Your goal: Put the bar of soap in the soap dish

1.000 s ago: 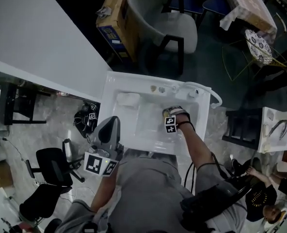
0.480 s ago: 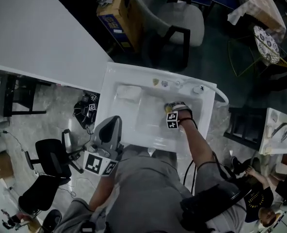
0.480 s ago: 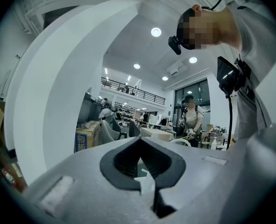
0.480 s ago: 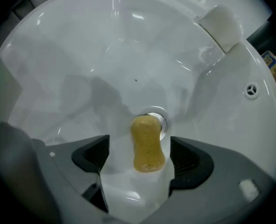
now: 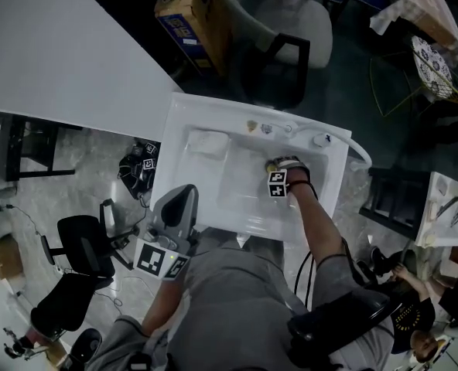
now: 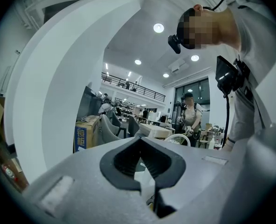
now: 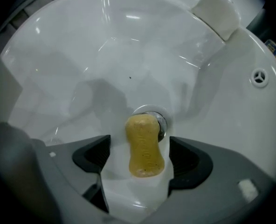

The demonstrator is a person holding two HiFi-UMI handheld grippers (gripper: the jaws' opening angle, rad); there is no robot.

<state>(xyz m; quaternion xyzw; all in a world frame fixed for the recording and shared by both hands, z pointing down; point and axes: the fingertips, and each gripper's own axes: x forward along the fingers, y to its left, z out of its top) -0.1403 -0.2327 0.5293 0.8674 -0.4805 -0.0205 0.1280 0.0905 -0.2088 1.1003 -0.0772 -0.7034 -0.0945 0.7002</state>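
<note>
The bar of soap [image 7: 144, 145] lies lengthwise, untouched, between the right gripper [image 7: 140, 157]'s wide, just slightly narrowed jaws, its far end over the drain [image 7: 162, 122], while the left gripper [image 6: 145, 164]'s jaws sit together.

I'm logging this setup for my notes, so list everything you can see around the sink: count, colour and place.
bar of soap: one, yellow, in the basin over the drain
drain: one, metal, basin bottom
soap dish: one, white, sink's back corner
sink: one, white, before the person
cardboard box: one, brown, floor beyond the sink
armchair: one, grey, beside the box
office chair: one, black, person's left
right hand-held gripper: one, grey, open, jaws either side of the soap
left hand-held gripper: one, grey, shut, empty
</note>
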